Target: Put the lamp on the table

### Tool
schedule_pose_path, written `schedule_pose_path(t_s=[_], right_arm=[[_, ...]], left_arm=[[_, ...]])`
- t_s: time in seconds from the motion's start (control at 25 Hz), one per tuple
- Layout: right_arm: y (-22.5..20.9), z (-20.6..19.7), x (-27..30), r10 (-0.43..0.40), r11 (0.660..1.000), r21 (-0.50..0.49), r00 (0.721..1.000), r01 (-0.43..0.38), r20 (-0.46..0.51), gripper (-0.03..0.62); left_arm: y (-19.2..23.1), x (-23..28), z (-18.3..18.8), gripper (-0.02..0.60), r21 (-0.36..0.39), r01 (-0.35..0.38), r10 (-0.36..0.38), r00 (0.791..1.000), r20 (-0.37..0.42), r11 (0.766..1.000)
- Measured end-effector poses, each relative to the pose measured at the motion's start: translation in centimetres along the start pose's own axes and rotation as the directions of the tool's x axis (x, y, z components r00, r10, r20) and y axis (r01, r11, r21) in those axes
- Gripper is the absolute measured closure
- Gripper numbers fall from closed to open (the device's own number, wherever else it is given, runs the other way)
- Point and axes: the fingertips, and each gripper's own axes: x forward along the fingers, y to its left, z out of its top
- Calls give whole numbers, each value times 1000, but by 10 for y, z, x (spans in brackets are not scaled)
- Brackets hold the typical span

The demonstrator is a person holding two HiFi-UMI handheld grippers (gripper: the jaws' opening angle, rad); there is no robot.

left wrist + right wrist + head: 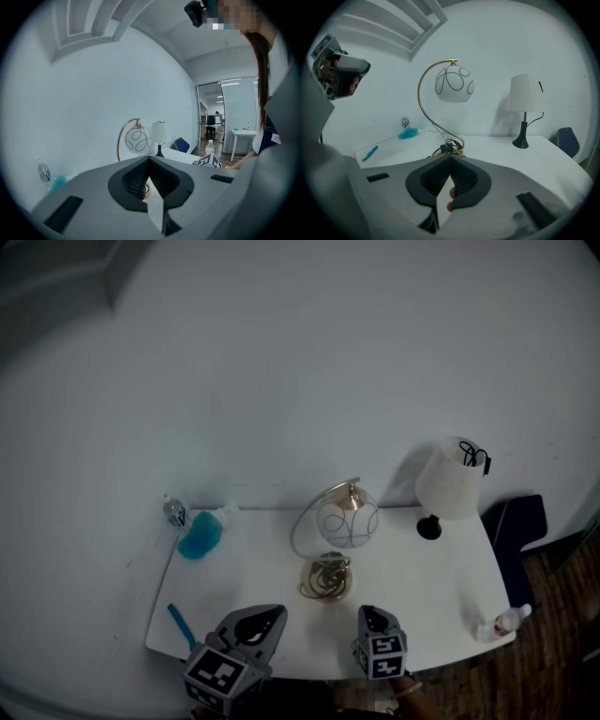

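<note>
**Item 1, left gripper** [262, 620]: at 7 o'clock of the table [422, 582], over its near edge. Jaws closed tip to tip, nothing between them.

**Item 2, right gripper** [372, 618]: at 6 o'clock, just beside item 1. Jaws likewise closed and empty, your fingertips showing beneath them.

**Item 3, cord** [325, 579]: a dark-and-gold coil lying at the foot of item 4, at 12 o'clock from the right gripper.

**Item 4, globe lamp** [347, 518]: a white ball hung from a gold arc, upright at table centre.

**Item 5, shade lamp** [453, 479]: white shade, black foot, upright at 2 o'clock, near the wall.

**Sundries:** teal stick [180, 624] at 8 o'clock; bottle [506, 620] at 4 o'clock, on the corner.

**Handling note:** both lamps stand on the table, so I cannot tell which one is meant, and the placing looks done. Should you reseat the globe lamp, open the jaws wide first. Take the arc low by its foot, never the ball, since the lamp is likely top-heavy. Keep the coil from snagging, and release only when the base sits flat.
</note>
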Motion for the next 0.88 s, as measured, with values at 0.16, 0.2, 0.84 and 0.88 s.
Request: schedule_pose_path(t_s=[0.16, 0.2, 0.84, 0.88], right_arm=[[5, 5, -14, 12, 1000, 6, 1000, -12, 21, 591], [6, 7, -19, 14, 1000, 5, 1000, -14, 27, 591], [15, 30, -88, 24, 1000, -13, 993, -23, 118, 591], [15, 30, -92, 26, 1000, -16, 992, -24, 125, 591]], left_arm=[[-8, -6, -7, 577, -27, -27, 27, 1000, 7, 999], [-11, -8, -8, 577, -39, -29, 30, 1000, 8, 999], [-46, -35, -26, 578, -167, -53, 62, 997, 52, 985], [-48, -38, -26, 578, -169, -55, 65, 996, 54, 984]])
